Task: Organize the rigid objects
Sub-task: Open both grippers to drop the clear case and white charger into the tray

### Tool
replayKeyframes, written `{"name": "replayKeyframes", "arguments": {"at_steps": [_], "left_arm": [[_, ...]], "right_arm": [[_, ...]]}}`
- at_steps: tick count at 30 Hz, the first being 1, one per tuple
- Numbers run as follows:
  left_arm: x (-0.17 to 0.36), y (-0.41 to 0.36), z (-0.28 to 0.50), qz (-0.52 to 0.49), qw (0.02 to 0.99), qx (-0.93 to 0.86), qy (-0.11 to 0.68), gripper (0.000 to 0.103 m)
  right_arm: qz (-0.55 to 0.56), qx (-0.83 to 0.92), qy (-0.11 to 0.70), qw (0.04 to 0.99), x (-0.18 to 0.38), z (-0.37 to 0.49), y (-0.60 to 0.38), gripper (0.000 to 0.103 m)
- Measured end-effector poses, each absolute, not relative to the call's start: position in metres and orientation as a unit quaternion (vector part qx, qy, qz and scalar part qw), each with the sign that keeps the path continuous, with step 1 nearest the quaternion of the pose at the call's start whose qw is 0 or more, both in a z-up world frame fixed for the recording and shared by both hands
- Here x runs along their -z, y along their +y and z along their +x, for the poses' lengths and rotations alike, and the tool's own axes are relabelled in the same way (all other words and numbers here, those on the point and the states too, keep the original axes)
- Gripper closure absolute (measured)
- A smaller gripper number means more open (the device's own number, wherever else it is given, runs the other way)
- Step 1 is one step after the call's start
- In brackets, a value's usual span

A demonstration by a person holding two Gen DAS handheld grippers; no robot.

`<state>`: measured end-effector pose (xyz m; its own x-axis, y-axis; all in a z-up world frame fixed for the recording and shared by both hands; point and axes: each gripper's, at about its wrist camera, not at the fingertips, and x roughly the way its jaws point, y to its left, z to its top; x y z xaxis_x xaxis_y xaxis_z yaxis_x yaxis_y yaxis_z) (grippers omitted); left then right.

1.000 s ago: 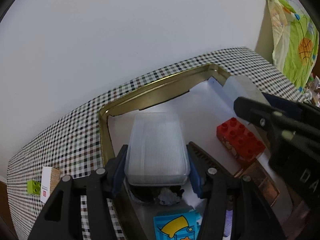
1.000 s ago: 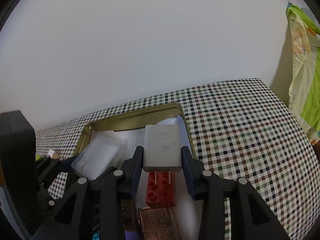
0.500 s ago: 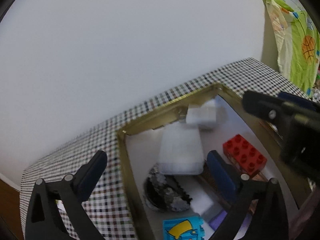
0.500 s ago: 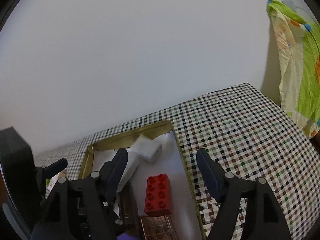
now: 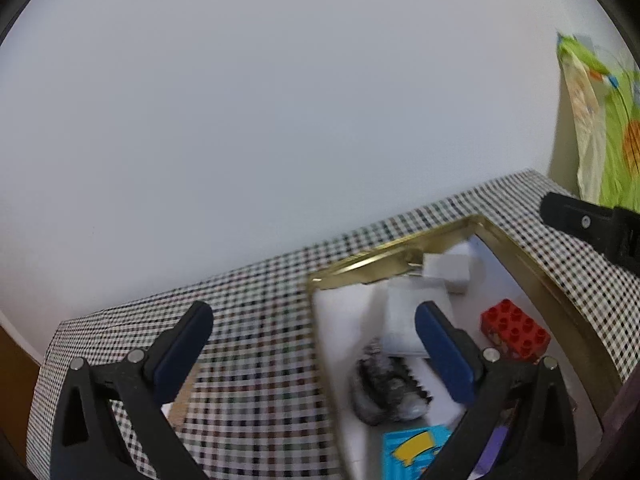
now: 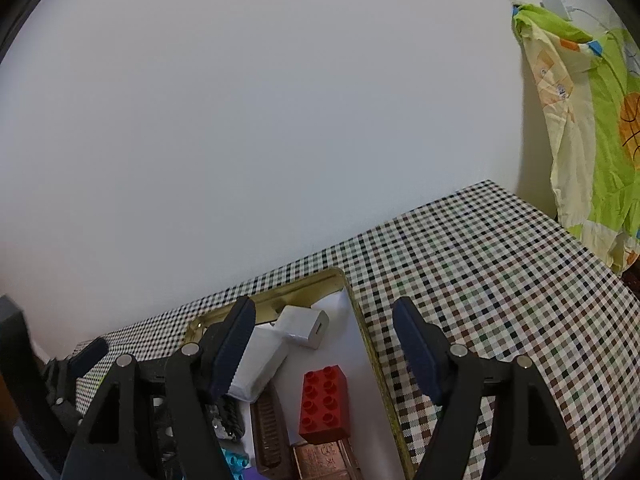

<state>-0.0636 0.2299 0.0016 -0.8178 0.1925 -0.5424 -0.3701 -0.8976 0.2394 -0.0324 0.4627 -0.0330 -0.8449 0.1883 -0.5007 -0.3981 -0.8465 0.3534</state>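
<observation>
Both my grippers are empty now. A second ago my left gripper (image 5: 310,338) was clamped on the clear box (image 5: 404,322) and my right gripper (image 6: 324,338) on the charger (image 6: 302,326); since then I have let both go, and the two now lie inside the tray (image 6: 370,354). My left jaws stand wide apart with nothing between them, and so do my right jaws.

Taking the tray as the landmark: the charger lies in its far corner, tipped on its side against the gold rim, and the box lies just nearer than it, touching or overlapping it (I cannot tell which from either view). The red brick (image 6: 324,408) sits nearer still, toward the right wall. A dark crumpled lump (image 5: 386,392) lies below the box, and a blue card (image 5: 416,456) sits at the near end. A brown ridged piece (image 6: 272,436) and a copper block (image 6: 326,462) sit at the near end beside the brick.

I have pulled both hands back and up from the tray, and my left one now hangs over the checked cloth (image 5: 260,320) to the tray's left.

I judge these two placements done. My next job, I think, is whatever remains loose on the cloth outside the tray.
</observation>
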Motion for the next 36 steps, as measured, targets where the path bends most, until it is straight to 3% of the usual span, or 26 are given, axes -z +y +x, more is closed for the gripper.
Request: {"name": "replayKeyframes", "arguments": {"at_steps": [9, 18, 24, 31, 36], "left_arm": [[0.011, 0.152, -0.067, -0.234, 0.09, -0.962, 0.112, 0.001], [0.031, 0.103, -0.078, -0.225, 0.041, -0.969, 0.089, 0.001], [0.039, 0.097, -0.086, -0.239, 0.05, -0.967, 0.071, 0.001], [0.042, 0.098, -0.083, -0.239, 0.068, -0.967, 0.06, 0.001], [0.043, 0.095, -0.082, -0.239, 0.074, -0.966, 0.056, 0.001]], "right_arm": [[-0.119, -0.955, 0.169, 0.214, 0.014, -0.002, 0.439, 0.029], [0.027, -0.937, 0.126, 0.324, 0.005, 0.05, 0.404, 0.014], [0.01, -0.929, 0.141, 0.341, 0.019, 0.053, 0.392, 0.011], [0.033, -0.925, 0.102, 0.363, 0.022, 0.072, 0.365, 0.009], [-0.003, -0.928, 0.128, 0.35, 0.032, 0.074, 0.363, 0.009]]}}
